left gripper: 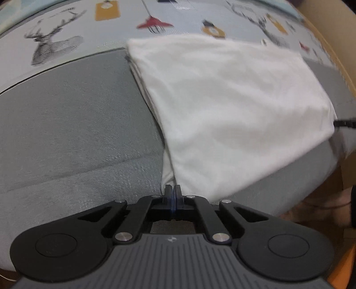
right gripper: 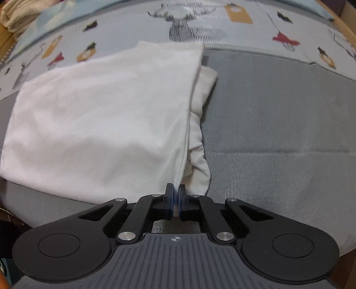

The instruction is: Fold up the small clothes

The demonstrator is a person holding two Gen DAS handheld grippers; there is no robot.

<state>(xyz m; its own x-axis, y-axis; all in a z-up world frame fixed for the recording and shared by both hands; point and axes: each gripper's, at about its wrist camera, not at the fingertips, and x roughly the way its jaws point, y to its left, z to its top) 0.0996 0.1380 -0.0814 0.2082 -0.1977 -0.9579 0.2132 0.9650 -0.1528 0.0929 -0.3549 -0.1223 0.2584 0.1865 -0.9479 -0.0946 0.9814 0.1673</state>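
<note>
White garment, soft knit-looking cloth, lies on the grey cushion w/ its far edge reaching the printed sheet; shape roughly a slanted rectangle, top layer lifted and stretched smooth, folded layers stacked under it along one side.

Left gripper: black linkage arms, blue-edged pads, jaws pressed together on the near corner of the garment; cloth pulls up taut from the pads. Right gripper: same build, jaws clamped on the garment's hem at the other near corner; a thin sliver of white shows between the pads. In the left view a dark bit at the garment's far-right corner may be the other tool; too blurred to say.

Rel. to the garment: cushion is coarse woven grey, w/ a shallow crease running across it beside the garment; a bunched, rumpled sleeve-like fold hangs out from under the top layer on the right side in the right view, touching the cushion. Beyond the garment, printed sheet is pale w/ deer heads, yellow tags, red lamp shapes; flat, smooth. Far beyond, at upper left in the right view, a cream folded pile. Wooden edge runs past the garment's right side in the left view.
</note>
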